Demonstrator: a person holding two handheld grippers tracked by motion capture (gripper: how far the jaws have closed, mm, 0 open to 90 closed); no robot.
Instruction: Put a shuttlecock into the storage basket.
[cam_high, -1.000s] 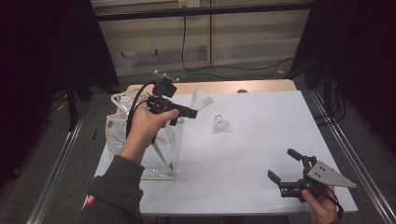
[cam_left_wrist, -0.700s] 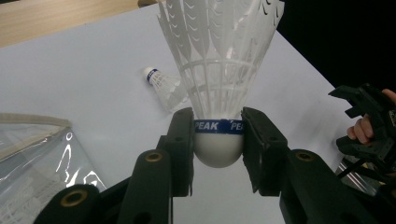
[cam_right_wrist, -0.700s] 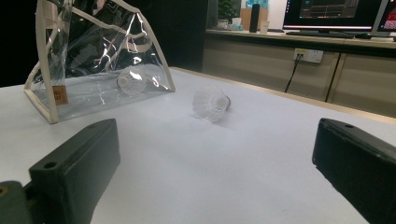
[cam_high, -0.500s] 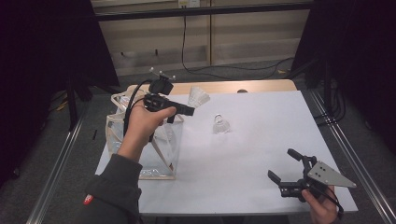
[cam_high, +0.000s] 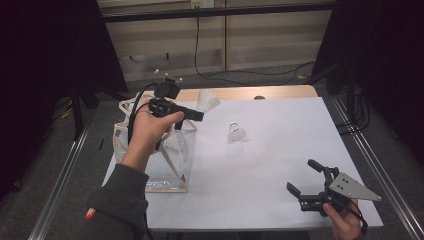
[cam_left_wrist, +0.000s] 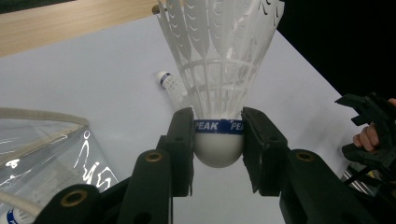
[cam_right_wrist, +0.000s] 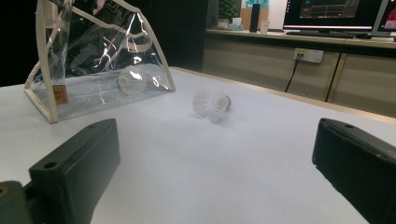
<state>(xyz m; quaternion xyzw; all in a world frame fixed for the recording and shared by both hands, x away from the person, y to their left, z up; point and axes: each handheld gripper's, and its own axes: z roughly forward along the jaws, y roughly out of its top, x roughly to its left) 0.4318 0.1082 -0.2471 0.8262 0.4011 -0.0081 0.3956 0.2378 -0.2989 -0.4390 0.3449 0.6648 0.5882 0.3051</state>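
Left gripper (cam_left_wrist: 218, 140) raised, clamping shuttlecock (cam_left_wrist: 218, 70); right gripper (cam_high: 309, 181) low, jaws spread

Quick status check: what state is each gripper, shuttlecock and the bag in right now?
Left gripper: shut on held shuttlecock.
Held shuttlecock: clamped at its cork, feathers pointing away.
Right gripper: open, holding nothing.
Loose shuttlecock: lying on the table.
Clear bag: standing, a shuttlecock inside.

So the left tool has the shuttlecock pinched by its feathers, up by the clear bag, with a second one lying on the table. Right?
Not quite. The left tool grips the shuttlecock by its round white cork base, at the blue band, not by the feathers; the left gripper view shows this. The rest holds: it is up by the clear bag, and a second shuttlecock lies on the table.
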